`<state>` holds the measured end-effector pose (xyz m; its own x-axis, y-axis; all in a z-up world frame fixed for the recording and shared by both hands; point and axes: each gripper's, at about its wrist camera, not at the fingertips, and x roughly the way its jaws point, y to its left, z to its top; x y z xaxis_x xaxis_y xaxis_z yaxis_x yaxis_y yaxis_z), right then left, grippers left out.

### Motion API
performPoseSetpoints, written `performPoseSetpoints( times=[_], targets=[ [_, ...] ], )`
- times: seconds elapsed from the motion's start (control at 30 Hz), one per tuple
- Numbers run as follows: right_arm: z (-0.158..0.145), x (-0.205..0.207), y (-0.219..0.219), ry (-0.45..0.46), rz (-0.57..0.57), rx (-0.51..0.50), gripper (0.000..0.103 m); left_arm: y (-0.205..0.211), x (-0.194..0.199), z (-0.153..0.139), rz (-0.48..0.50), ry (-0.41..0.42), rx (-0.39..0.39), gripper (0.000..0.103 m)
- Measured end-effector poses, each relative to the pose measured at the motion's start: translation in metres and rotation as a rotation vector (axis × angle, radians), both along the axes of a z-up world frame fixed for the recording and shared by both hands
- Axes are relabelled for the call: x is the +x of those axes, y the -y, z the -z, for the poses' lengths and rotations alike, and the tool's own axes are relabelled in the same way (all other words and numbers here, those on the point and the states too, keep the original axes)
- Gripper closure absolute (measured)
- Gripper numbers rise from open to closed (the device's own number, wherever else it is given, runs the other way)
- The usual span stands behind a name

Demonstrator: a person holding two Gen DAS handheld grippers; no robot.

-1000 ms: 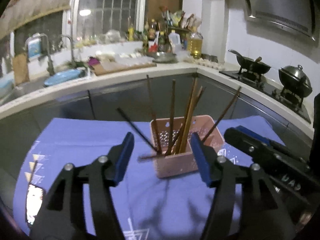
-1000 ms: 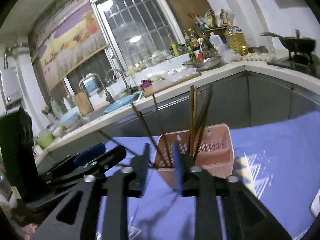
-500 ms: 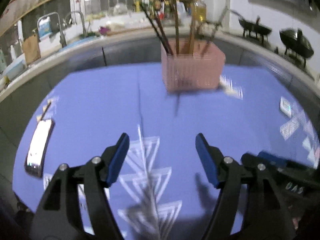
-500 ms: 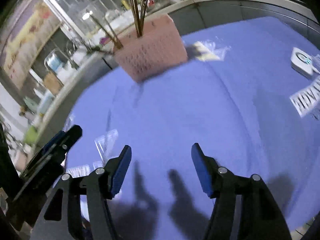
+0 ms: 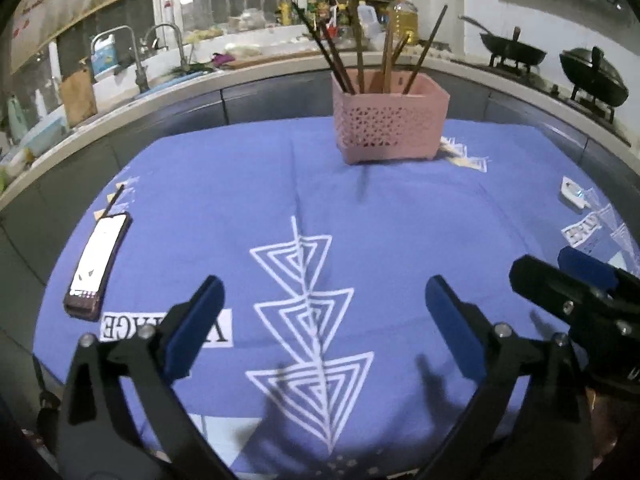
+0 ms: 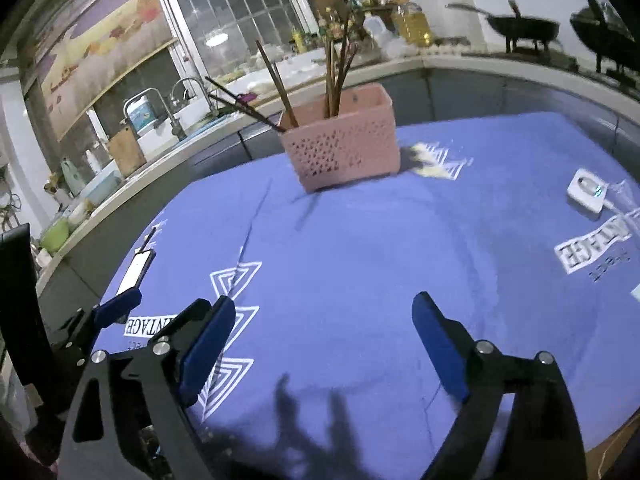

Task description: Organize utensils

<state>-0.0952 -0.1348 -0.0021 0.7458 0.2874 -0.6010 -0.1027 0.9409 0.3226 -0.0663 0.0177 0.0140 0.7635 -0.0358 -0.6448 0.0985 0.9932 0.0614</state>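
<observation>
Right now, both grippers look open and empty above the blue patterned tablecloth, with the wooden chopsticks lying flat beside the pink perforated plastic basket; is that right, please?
Nearly. The left gripper and right gripper are open and empty above the blue patterned tablecloth, but the wooden chopsticks are not lying flat: they stand inside the pink perforated plastic basket, leaning against its rim. Both wrist views show it.

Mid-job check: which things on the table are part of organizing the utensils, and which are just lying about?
Part of the job:
- pink basket
- chopsticks standing in it
- left gripper and right gripper, both open and empty

Lying about:
- phone on the blue cloth
- small white device
</observation>
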Motion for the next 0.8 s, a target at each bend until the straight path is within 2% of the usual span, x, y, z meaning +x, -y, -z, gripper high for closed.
performPoseSetpoints(
  times=[0.17, 0.23, 0.33, 0.53, 0.67, 0.8],
  targets=[
    [0.003, 0.007, -0.005, -0.039, -0.042, 0.005, 0.012, -0.006, 0.015, -0.002, -0.042, -0.018, 0.027, 0.006],
    [-0.002, 0.006, -0.001, -0.023, -0.032, -0.009, 0.012, -0.007, 0.021, -0.008, -0.064, -0.005, 0.049, 0.006],
    [-0.018, 0.005, 0.017, 0.045, 0.036, -0.020, 0.012, -0.007, 0.035, -0.025, -0.081, 0.009, 0.054, 0.006],
    [-0.064, 0.013, 0.038, 0.197, 0.128, -0.063, 0.012, 0.008, 0.055, -0.074, -0.104, 0.117, 0.107, 0.006],
    [-0.099, 0.015, 0.049, 0.312, 0.158, -0.021, 0.012, 0.015, 0.060, -0.105, -0.110, 0.187, 0.113, 0.006],
    [-0.111, 0.017, 0.053, 0.360, 0.172, -0.005, 0.012, 0.021, 0.062, -0.124, -0.094, 0.226, 0.101, 0.006]
  ],
)
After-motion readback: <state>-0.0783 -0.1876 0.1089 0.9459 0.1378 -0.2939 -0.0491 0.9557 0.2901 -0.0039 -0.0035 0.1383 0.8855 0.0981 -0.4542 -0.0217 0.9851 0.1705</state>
